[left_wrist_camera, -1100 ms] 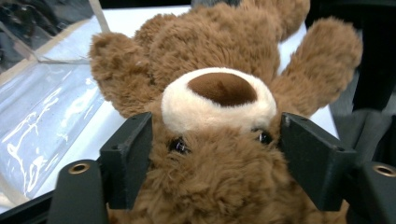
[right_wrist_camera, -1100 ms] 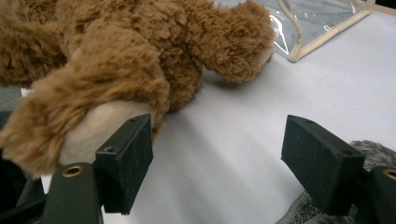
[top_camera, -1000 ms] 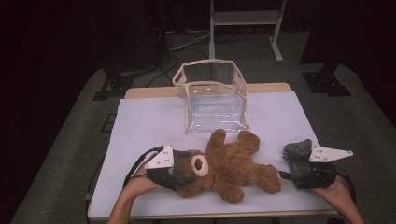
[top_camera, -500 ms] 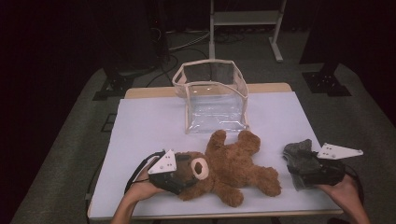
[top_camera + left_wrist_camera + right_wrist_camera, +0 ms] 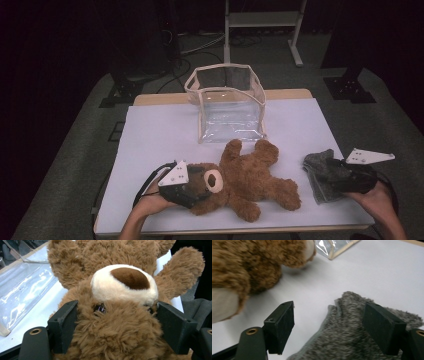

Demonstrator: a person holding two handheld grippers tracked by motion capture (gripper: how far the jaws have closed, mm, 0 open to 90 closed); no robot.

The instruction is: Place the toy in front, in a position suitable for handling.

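A brown teddy bear [image 5: 250, 180] lies on its back on the white table [image 5: 155, 130], head to the left. My left gripper [image 5: 200, 187] has its jaws on either side of the bear's head [image 5: 125, 282]. They have just been closing and the pads [image 5: 63, 325] press into the fur. At the table's right edge my right gripper [image 5: 327, 172] points left over a grey fuzzy cloth [image 5: 317, 187]. Its jaws stand wide apart above the cloth [image 5: 352, 340], not gripping it.
A clear plastic bag with a beige rim [image 5: 227, 105] stands open behind the bear, at the middle back of the table. Beyond the table, a metal stand [image 5: 262, 20] and cables stand on dark floor. Bare white surface lies to the left and back right.
My right hand has drawn back to the right, toward the table's edge, while the grey cloth stayed put. The left gripper has stayed at the bear's head.
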